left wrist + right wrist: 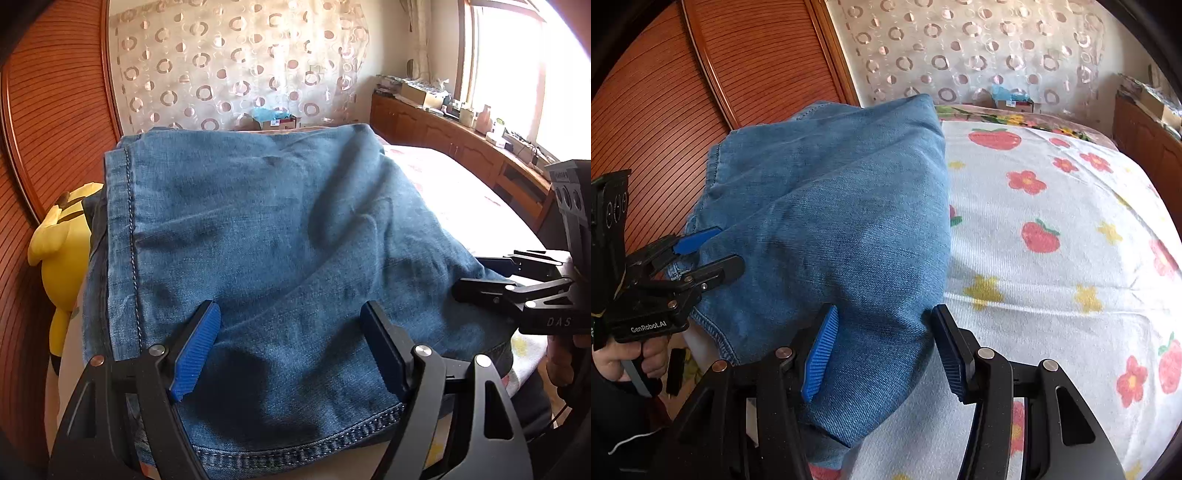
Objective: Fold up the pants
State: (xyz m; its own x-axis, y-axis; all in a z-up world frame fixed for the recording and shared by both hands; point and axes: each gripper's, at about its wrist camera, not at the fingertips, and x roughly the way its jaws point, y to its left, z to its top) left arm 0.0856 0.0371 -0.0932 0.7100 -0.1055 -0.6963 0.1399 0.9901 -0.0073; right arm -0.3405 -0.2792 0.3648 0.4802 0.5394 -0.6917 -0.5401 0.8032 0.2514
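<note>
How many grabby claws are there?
2. The left gripper is open above the near hem of the jeans. The right gripper is open at their right edge. None seem hidden.

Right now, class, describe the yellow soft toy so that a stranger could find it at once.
Start at the slatted wooden panel along the bed's left side. Below it, beside the folded jeans, leans the yellow soft toy. It is the only bright yellow thing there, plush, with dark markings.
</note>
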